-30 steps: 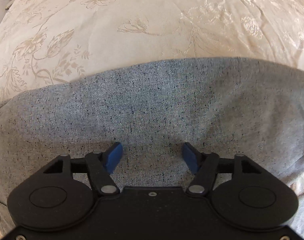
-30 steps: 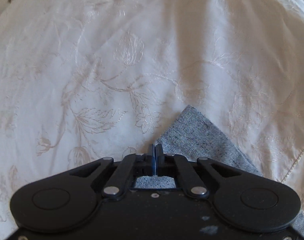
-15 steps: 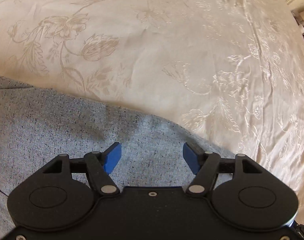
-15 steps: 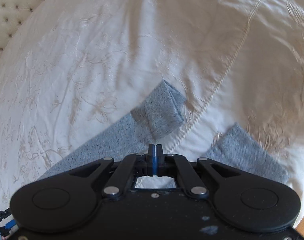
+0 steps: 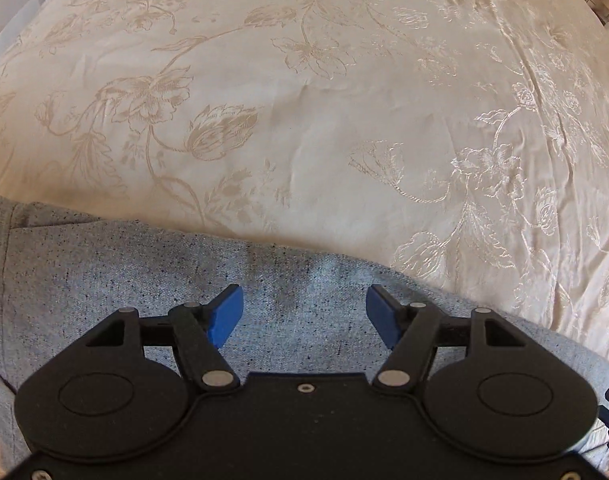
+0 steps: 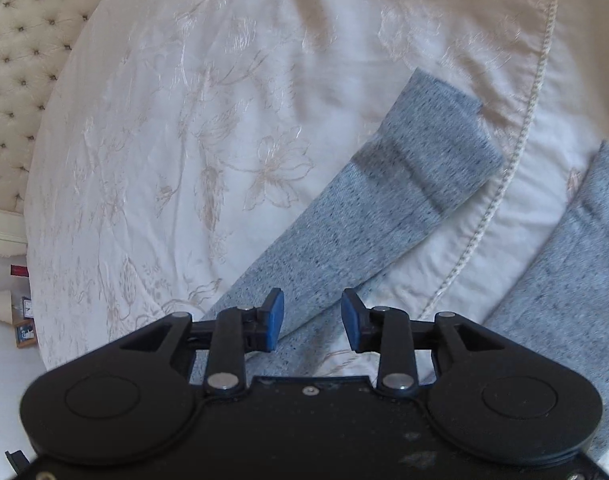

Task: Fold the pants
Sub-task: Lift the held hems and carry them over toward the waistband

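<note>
Grey speckled pants point(image 5: 116, 280) lie flat on a cream floral bedspread point(image 5: 324, 120). In the left wrist view the cloth fills the lower part, with a hem edge at the far left. My left gripper point(image 5: 302, 312) is open and empty just above it. In the right wrist view two grey pant legs spread apart: one point(image 6: 388, 200) runs up to the right with a cuffed end, the other point(image 6: 584, 264) lies at the right edge. My right gripper point(image 6: 312, 316) is open and empty above the first leg's lower part.
A tufted cream headboard point(image 6: 20, 80) stands at the upper left of the right wrist view. A corded seam point(image 6: 520, 148) of the bedspread runs between the two legs. Small framed items point(image 6: 24, 320) sit at the left edge, off the bed.
My right gripper was shut on a pant corner; it has opened, let go and pulled back, and both legs now show. My left gripper stayed open and shifted along the cloth.
</note>
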{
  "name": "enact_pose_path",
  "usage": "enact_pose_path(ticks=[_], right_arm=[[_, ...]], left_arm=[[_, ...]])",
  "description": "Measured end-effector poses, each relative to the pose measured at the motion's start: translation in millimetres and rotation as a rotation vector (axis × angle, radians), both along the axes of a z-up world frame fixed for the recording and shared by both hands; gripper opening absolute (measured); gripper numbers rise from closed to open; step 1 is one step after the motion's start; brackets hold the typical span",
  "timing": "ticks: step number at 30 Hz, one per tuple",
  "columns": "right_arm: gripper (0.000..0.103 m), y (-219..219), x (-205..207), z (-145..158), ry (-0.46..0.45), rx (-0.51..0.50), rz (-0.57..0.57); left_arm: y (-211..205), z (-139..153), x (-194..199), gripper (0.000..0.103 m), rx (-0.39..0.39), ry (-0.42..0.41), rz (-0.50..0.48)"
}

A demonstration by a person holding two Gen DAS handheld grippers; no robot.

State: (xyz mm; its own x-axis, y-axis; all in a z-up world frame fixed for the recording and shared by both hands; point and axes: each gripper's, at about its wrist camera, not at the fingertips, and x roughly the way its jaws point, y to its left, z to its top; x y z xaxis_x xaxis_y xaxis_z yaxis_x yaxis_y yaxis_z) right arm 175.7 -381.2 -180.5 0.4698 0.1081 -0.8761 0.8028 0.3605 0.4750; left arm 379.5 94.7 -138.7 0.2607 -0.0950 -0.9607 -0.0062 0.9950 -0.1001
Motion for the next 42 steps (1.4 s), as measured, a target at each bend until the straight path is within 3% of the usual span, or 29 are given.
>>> enact_pose_path(ticks=[6,11,12,14,25,28,33,36,37,38,39,40,42], right_arm=[[0.035,7.1,25.4,-23.5,0.069,0.042,-0.034],[0.035,2.1,34.8,-34.4,0.037,0.012,-0.103],[0.029,2.4,35.8,-32.6,0.014,-0.009,-0.112],[0.004,4.0,40.6,-27.7,0.009,-0.056,-0.096],[0.005,11.3,55.5,-4.0,-0.047,-0.139,-0.061],[0.005,6.7,52.8,11.9,-0.070,-0.146,-0.045],[0.005,3.3,42.3,21.0,-0.078,-0.141,-0.033],[0.005,4.5,34.0,23.4,-0.078,-0.135,-0.031],[0.005,5.1,32.2,23.5,-0.076,-0.134,-0.031],[0.005,5.8,29.9,23.3,-0.076,-0.134,-0.036],[0.005,5.6,28.9,23.5,-0.077,-0.132,-0.040],[0.005,4.2,28.8,23.1,-0.079,-0.131,-0.042],[0.005,3.8,27.7,24.6,-0.081,-0.136,-0.036]], left_arm=[[14.6,-1.6,2.5,0.069,0.000,0.008,0.026],[26.0,-7.3,11.5,0.069,0.005,0.019,0.057],[28.3,-8.2,13.3,0.069,0.003,0.023,0.064],[34.5,-9.7,18.2,0.069,-0.002,0.031,0.086],[67.3,-28.9,56.3,0.069,-0.022,0.126,0.251],[67.4,-39.9,70.7,0.069,0.021,0.165,0.275],[54.5,-59.5,85.6,0.076,0.164,0.245,0.270],[50.7,-68.2,84.9,0.076,0.188,0.291,0.299],[50.3,-68.7,83.6,0.072,0.186,0.301,0.306],[49.6,-68.2,81.5,0.056,0.186,0.304,0.312],[48.7,-64.9,77.3,0.025,0.195,0.294,0.315],[49.8,-59.6,74.4,0.022,0.196,0.271,0.310],[59.9,-43.0,65.1,0.019,0.123,0.213,0.313]])
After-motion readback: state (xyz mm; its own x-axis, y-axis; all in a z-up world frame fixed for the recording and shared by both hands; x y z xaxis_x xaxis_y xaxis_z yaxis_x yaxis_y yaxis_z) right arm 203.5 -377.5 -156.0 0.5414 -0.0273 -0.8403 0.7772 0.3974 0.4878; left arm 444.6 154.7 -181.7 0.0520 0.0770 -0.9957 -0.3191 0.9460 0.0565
